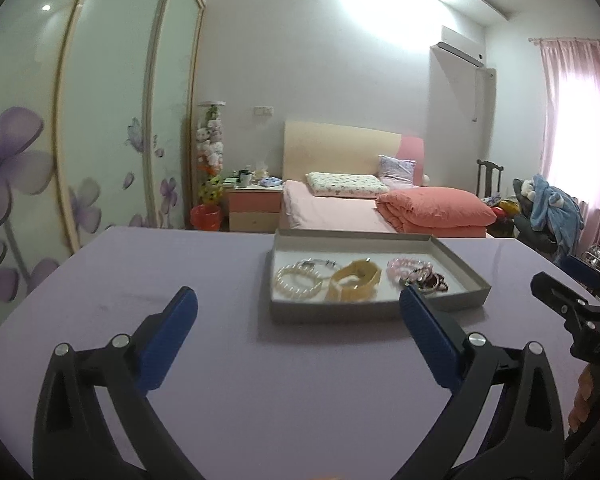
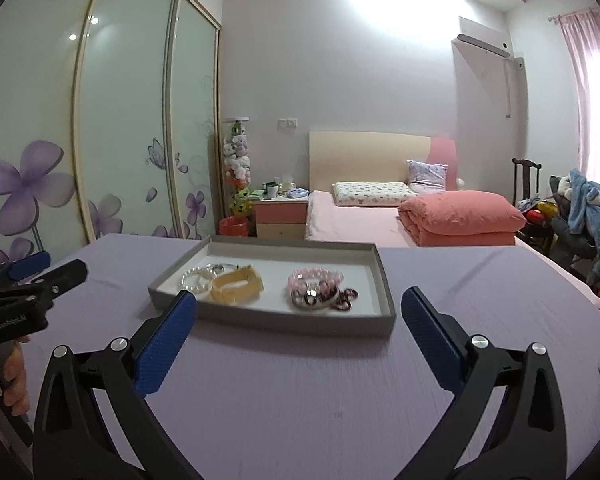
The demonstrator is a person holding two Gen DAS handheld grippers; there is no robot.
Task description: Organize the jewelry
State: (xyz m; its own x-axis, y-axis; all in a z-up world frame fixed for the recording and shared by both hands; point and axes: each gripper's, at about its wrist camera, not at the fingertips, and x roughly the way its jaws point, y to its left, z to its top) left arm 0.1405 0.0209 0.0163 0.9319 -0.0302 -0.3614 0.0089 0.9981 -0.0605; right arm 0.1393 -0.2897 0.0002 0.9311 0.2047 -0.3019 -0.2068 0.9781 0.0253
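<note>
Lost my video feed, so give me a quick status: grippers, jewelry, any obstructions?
Left gripper open, empty. Right gripper open, empty. White pearl bracelet, yellow band, pink bead bracelet all inside shallow grey tray. Nothing in the way.

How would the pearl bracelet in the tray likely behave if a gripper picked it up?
The pearl bracelet is a loop of round beads, so it would probably sag and dangle rather than hold its shape. The glossy beads look slippery, so a pinch might slide off. It touches the yellow band, which may shift with it.
</note>
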